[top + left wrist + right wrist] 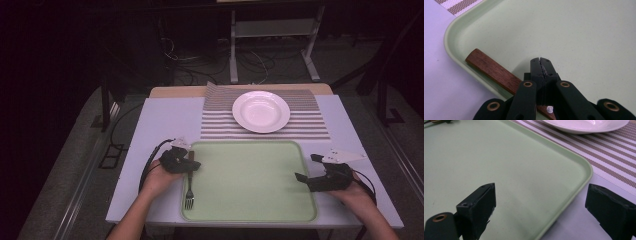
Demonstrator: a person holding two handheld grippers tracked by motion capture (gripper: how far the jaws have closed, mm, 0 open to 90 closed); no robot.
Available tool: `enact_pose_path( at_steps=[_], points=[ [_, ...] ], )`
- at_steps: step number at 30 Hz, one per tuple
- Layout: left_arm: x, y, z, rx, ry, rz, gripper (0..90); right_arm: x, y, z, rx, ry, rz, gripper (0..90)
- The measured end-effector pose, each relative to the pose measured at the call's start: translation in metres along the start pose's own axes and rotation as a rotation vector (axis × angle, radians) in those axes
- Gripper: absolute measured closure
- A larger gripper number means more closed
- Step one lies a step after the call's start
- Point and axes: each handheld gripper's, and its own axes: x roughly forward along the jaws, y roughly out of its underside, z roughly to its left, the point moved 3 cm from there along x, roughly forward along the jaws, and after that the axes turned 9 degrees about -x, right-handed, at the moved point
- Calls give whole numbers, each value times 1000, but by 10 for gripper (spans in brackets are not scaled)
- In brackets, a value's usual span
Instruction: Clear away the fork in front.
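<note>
- A fork (189, 182) is seen lying along the left edge of a pale green tray (250, 200); its metal tines are pointed toward the person, and its dark reddish-brown wooden handle (491, 70), flat and square-ended, is laid close against the tray's raised rim.
- The left gripper (541, 60) is held above the handle; its jaws are pressed together with nothing between them, and the wood is passed beneath them; contact cannot be told.
- The right gripper (539, 202) is kept wide open and empty over the tray's right edge.
- A white plate (261, 111) is set on a striped placemat (220, 122) beyond the tray.
</note>
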Motion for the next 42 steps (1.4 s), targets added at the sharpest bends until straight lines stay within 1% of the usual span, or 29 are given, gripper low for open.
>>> enact_pose_path(
  at_steps=[7, 9, 11, 12, 13, 14, 15, 16, 17, 18, 19, 20, 21, 22, 23, 24, 25, 26, 27, 28, 29, 30, 33, 34, 35, 36, 38, 40, 42],
  points=[
    [-1, 0, 0, 12, 8, -7, 864, -2, -1, -2, 2, 4, -7, 98],
    [-5, -1, -2, 13, 22, -35, 840, -3, -3, 0, 3, 3, -13, 98],
    [-6, -2, -3, 12, 25, -48, 827, -3, -3, 1, 0, 1, -13, 98],
    [-9, -2, -5, 14, 30, -68, 796, -3, -5, 4, -2, -1, -18, 98],
    [-9, -2, -5, 14, 30, -68, 775, -3, -5, 4, -2, -1, -18, 98],
    [-12, -3, -7, 15, 32, -91, 748, -4, -7, 6, -5, -6, -26, 97],
    [-12, -3, -7, 15, 32, -91, 727, -4, -7, 6, -5, -6, -26, 97],
    [-17, -3, -10, 22, 30, -114, 688, -5, -9, 8, -7, -11, -31, 96],
    [-17, -3, -10, 22, 30, -114, 648, -5, -9, 8, -7, -11, -31, 96],
    [-19, -3, -13, 32, 27, -130, 648, -5, -9, 9, -9, -16, -34, 95],
    [-22, -3, -15, 41, 19, -145, 606, -6, -10, 11, -13, -22, -37, 94],
    [-25, -3, -16, 47, 14, -158, 533, -6, -12, 12, -16, -27, -41, 92],
    [-28, -2, -19, 51, 12, -177, 533, -6, -12, 12, -16, -27, -41, 92],
    [-32, -1, -21, 53, 18, -200, 461, -8, -15, 14, -9, -33, -51, 91],
    [-35, -1, -21, 54, 19, -213, 461, -8, -15, 14, -9, -33, -51, 91],
    [-39, 2, -23, 44, 14, -245, 397, -9, -17, 16, -9, -34, -65, 91],
    [-39, 2, -23, 44, 14, -245, 373, -9, -17, 16, -9, -34, -65, 91],
    [-42, 4, -23, 44, 13, -266, 373, -10, -17, 16, -9, -34, -69, 91],
    [-43, 5, -24, 45, 9, -275, 340, -10, -18, 17, -9, -35, -73, 91],
    [-46, 9, -24, 37, -3, -300, 261, -12, -17, 18, -3, -32, -76, 91],
    [-46, 9, -24, 37, -3, -300, 227, -12, -17, 18, -3, -32, -76, 91],
    [-48, 13, -24, 31, -9, -316, 193, -14, -14, 21, -2, -32, -75, 91],
    [-48, 16, -24, 21, -12, -320, 140, -16, -10, 23, 3, -34, -70, 91],
    [-48, 20, -24, 12, -30, -322, 121, -18, -7, 25, 3, -37, -67, 91],
    [-48, 20, -24, 12, -30, -322, 90, -18, -7, 25, 3, -37, -67, 91],
    [-48, 21, -23, 13, -51, -325, 90, -18, -7, 24, 0, -36, -68, 91],
    [-49, 21, -22, -1, -65, -330, 16, -18, -8, 23, 4, -38, -76, 91],
    [-50, 21, -21, -10, -54, -344, 0, -16, -7, 22, 6, -41, -73, 91],
    [-49, 22, -20, -9, -45, -342, 0, -14, -5, 22, -6, -48, -58, 91]
  ],
)
